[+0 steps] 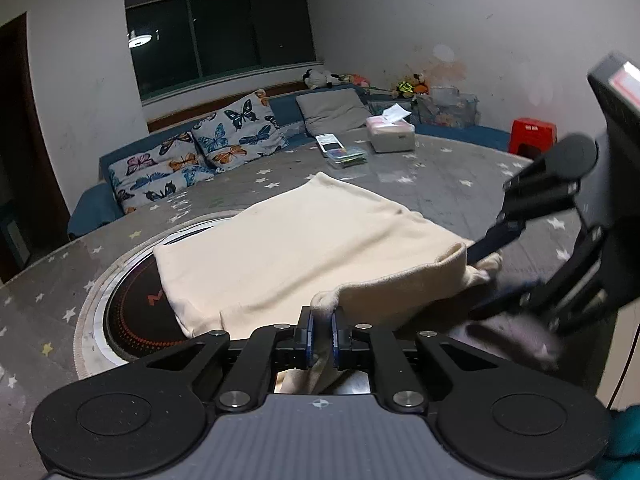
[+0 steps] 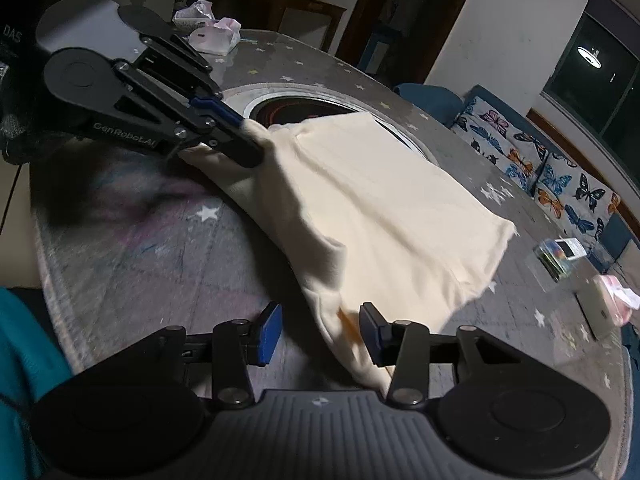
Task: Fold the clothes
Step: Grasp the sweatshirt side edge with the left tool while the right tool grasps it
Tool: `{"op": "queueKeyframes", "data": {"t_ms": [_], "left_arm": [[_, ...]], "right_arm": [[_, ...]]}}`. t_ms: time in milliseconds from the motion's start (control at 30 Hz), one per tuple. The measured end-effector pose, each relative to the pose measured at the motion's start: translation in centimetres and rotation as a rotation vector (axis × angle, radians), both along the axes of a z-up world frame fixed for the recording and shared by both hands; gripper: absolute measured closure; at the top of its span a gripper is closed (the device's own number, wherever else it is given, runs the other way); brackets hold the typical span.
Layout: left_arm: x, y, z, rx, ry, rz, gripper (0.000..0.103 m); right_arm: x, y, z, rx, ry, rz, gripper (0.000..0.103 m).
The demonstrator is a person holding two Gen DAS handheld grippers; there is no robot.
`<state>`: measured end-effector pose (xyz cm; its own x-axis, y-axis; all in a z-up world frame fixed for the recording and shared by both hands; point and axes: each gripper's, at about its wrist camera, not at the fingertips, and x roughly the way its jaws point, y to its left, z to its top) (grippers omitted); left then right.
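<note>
We fold a cream garment (image 1: 288,248) on the star-patterned counter (image 1: 440,184).
Left gripper (image 1: 322,326) jaws pinch its near edge; right gripper (image 2: 320,330) jaws gape (cloth between them).

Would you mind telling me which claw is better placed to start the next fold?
Left, probably: the left claw is shut on the cream fabric garment, while the right claw is open beside it.

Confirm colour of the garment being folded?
Plain cream garment, no visible print; shows best in the right wrist view.
</note>
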<state>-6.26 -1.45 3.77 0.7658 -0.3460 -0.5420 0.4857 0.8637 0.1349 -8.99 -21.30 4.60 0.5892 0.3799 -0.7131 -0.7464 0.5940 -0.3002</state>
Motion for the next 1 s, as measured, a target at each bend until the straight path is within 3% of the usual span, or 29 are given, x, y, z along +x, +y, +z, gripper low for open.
{"op": "queueKeyframes", "data": {"t_ms": [100, 167, 233, 400, 633, 667, 733, 800, 1000], "left_arm": [[0.2, 0.0, -0.2, -0.004, 0.007, -0.001, 0.094], [-0.2, 0.4, -0.5, -0.006, 0.01, 0.004, 0.089], [-0.5, 0.7, -0.7, -0.008, 0.013, 0.008, 0.086], [-2.2, 1.3, -1.4, 0.053, -0.018, 0.016, 0.069], [-3.2, 1.9, -2.9, 0.167, -0.05, 0.012, 0.069], [-3.2, 1.9, -3.1, 0.181, -0.055, 0.005, 0.07], [-3.3, 1.9, -3.3, 0.189, -0.055, 0.0, 0.088], [-3.4, 2.0, -3.2, 0.18, -0.052, 0.001, 0.094], [-4.6, 2.6, -1.0, 0.101, -0.054, 0.007, 0.098]], "right_arm": [[1.2, 0.3, -0.1, 0.035, 0.024, -0.018, 0.07], [1.9, 0.2, 0.0, 0.063, 0.05, -0.033, 0.086], [2.6, 0.0, 0.3, 0.096, 0.078, -0.052, 0.089], [3.5, -0.4, 1.3, 0.145, 0.102, -0.091, 0.093], [3.5, -0.4, 2.0, 0.177, 0.087, -0.108, 0.093], [3.5, -0.4, 2.1, 0.18, 0.085, -0.11, 0.093], [3.5, -0.3, 2.2, 0.185, 0.081, -0.114, 0.094], [3.2, -0.4, 2.3, 0.191, 0.075, -0.115, 0.095], [1.1, -1.2, 3.9, 0.221, 0.038, -0.099, 0.095]]}}
